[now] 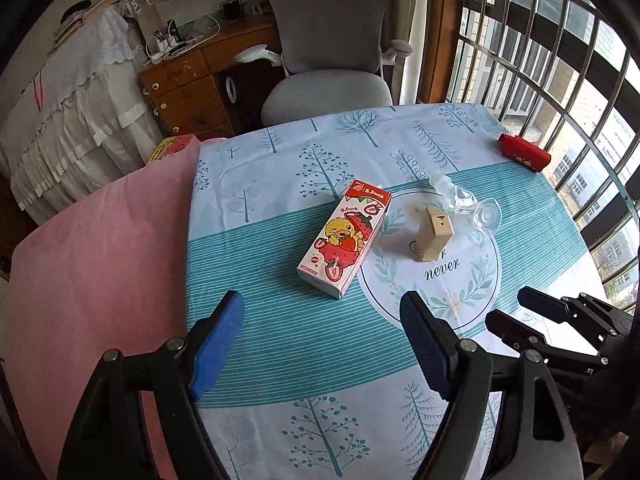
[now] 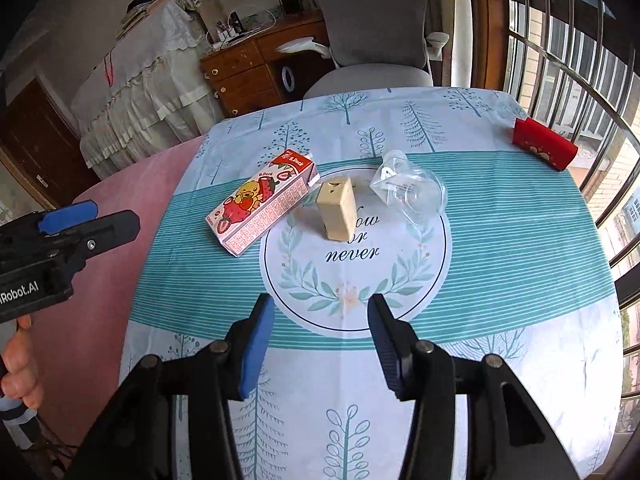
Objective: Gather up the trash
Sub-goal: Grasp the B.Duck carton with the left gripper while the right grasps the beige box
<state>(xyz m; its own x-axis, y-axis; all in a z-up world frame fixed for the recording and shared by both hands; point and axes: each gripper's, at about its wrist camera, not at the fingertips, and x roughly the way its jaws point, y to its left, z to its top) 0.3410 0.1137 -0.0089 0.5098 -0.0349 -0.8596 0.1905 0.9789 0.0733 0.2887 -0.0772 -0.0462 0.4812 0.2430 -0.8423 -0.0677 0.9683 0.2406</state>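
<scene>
Teal-striped cloth with printed trees covers the worktop (image 2: 500, 264), the largest item under my two tongs; a pink cloth (image 1: 100, 264) lies along its edge beyond the left tongs. I note a grey office chair (image 1: 328, 40) past the worktop's far edge, straight ahead of both tongs.

Next in size is the strawberry milk carton (image 1: 344, 240), lying flat ahead of the left tongs and between their line and that of the right tongs; in the right wrist view it sits ahead and to the left. Just beside it, toward the right tongs, stands a small beige box (image 2: 338, 208), upright on the round "never" print and apart from the carton. Beyond that box lies a crumpled clear plastic wrapper (image 2: 412, 192), close to it; I cannot tell whether they touch. A red packet (image 2: 544, 148) rests at the far corner by the window bars, well apart from the rest.

I find the left tongs (image 1: 320, 340) spread wide with nothing between the blue pads, held above the cloth short of the carton. The right tongs (image 2: 320, 344) stand at a narrower gap, likewise holding nothing, short of the round print. Neither touches any trash. A hand (image 2: 20, 364) grips the left unit's handle at the edge of the right wrist view.
</scene>
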